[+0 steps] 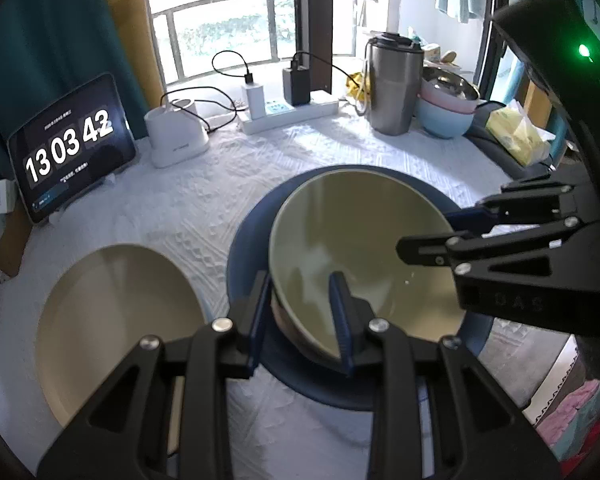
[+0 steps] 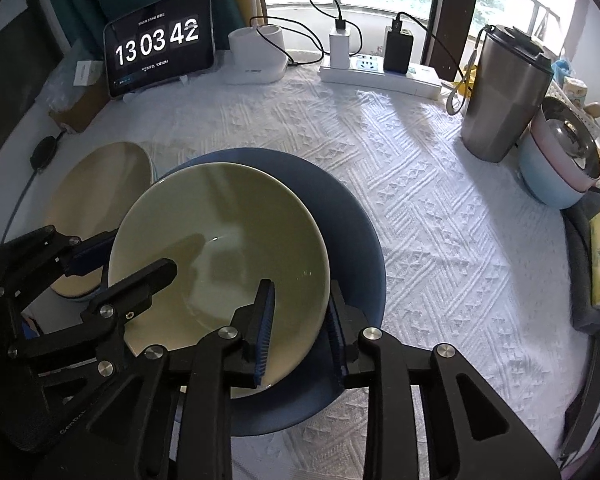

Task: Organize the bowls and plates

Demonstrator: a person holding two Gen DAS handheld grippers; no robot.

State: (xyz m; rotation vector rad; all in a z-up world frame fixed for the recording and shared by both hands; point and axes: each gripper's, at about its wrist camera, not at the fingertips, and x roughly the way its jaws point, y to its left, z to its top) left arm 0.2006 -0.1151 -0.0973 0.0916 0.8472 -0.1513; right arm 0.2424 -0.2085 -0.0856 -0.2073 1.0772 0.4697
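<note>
Gripping: my left gripper (image 1: 302, 320) and right gripper (image 2: 300, 330), jaws clamped on the green bowl (image 2: 220, 256) rim.
Beneath: blue plate (image 2: 356, 248) on the desk (image 2: 440, 208).
Beside: beige plate (image 1: 116, 328).

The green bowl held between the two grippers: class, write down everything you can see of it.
The green bowl is round, shallow and wide, pale olive with a glossy glaze that looks ceramic; its inside shows reflections and nothing in it. It sits tilted over the dark blue plate, beside the beige plate on the white cloth. The left gripper straddles its rim on one side, one finger inside and one outside; the right gripper does the same on the other side.
</note>
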